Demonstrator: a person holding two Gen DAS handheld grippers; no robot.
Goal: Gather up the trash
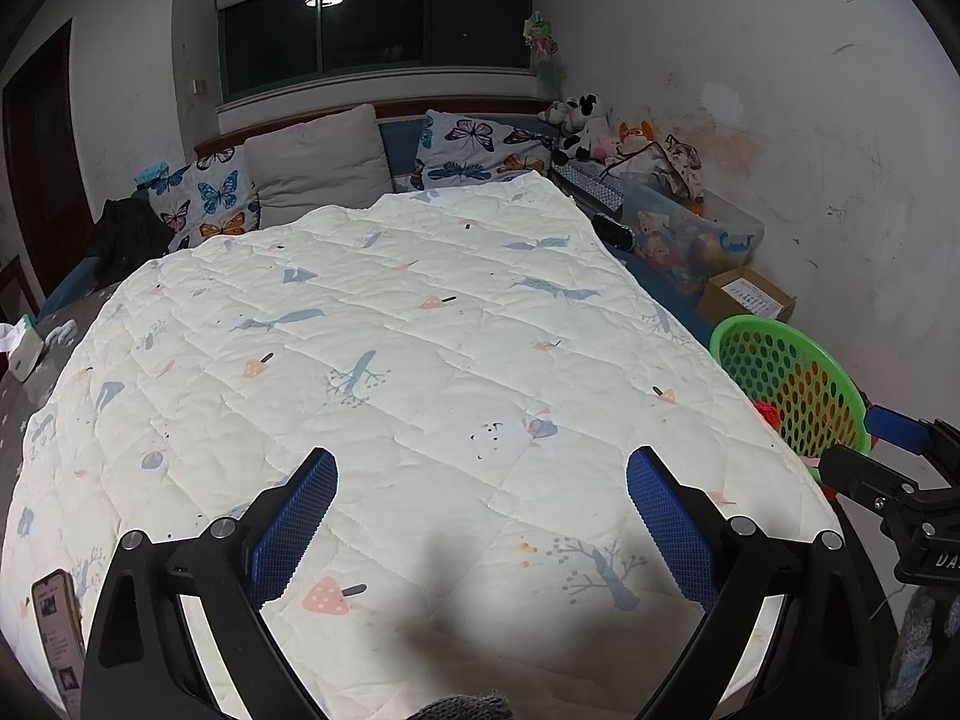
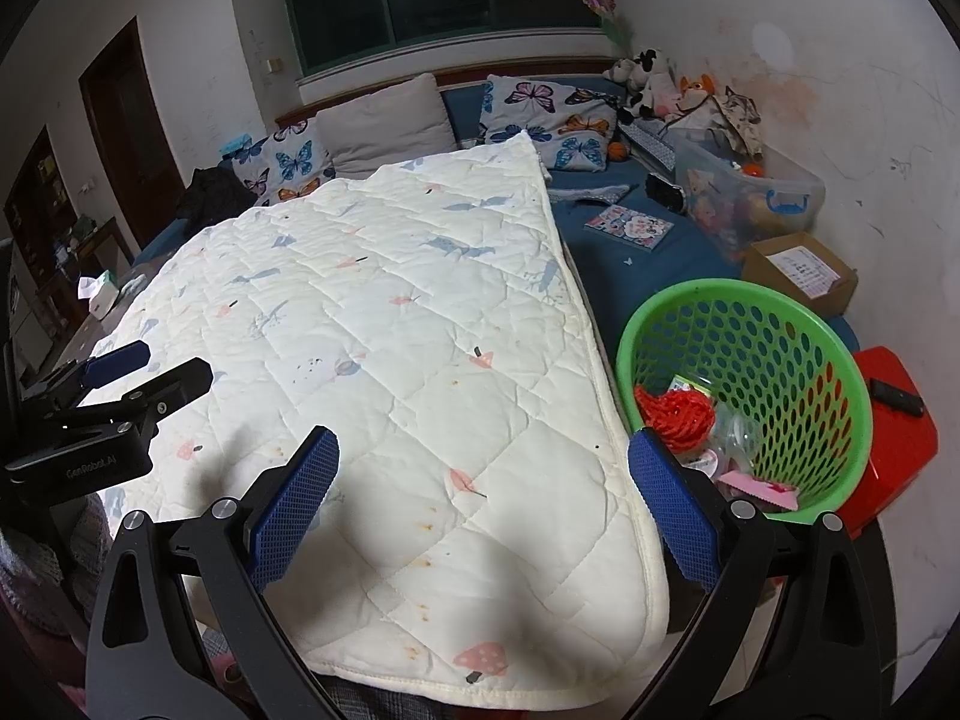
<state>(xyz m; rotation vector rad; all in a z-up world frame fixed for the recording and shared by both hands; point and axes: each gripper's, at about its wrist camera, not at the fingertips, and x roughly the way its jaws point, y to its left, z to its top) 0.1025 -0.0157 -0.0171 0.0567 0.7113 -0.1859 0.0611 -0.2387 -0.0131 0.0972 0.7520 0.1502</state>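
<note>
Looked forward from low over the near end of the quilt [image 1: 420,330] toward the window [image 1: 372,24], both views close above the fabric. Left view sat further left, catching the basket [image 1: 792,390] at its right edge; right view sat nearer it. Shared quilt, pillows [image 2: 384,120], window, basket.

A bed [image 2: 606,252] is seen ahead of the claw, covered by a cream quilted pad [image 2: 384,348]. Butterfly pillows [image 2: 552,114] are laid at the far end; a booklet [image 2: 636,228] is placed right of the pad.
</note>
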